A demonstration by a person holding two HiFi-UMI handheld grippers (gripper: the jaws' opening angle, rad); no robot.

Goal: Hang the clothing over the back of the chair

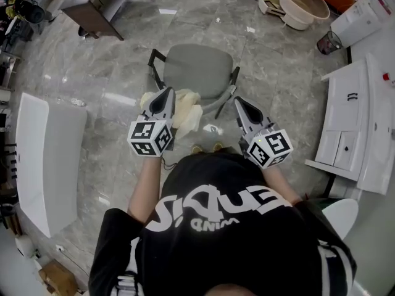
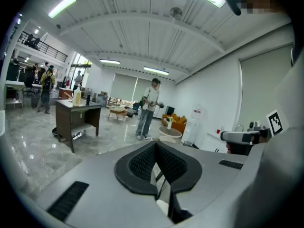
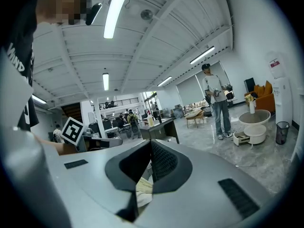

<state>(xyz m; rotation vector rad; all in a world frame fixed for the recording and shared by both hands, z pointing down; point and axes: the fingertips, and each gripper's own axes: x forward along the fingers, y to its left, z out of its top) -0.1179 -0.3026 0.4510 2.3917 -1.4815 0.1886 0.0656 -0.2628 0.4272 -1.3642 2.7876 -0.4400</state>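
Left gripper [image 1: 167, 94], at centre-left, is keeping its ribbed black pads pressed together at the tip with nothing between them. The right gripper [image 1: 237, 102] is sitting the same way, its tapered grey jaws closed to a point. Between the two, the crumpled cream clothing [image 1: 187, 115] is lying bunched at the near edge of the padded grey chair [image 1: 197, 69]. Beyond it, the glossy veined marble floor [image 1: 123, 60] is reflecting the ceiling lights.
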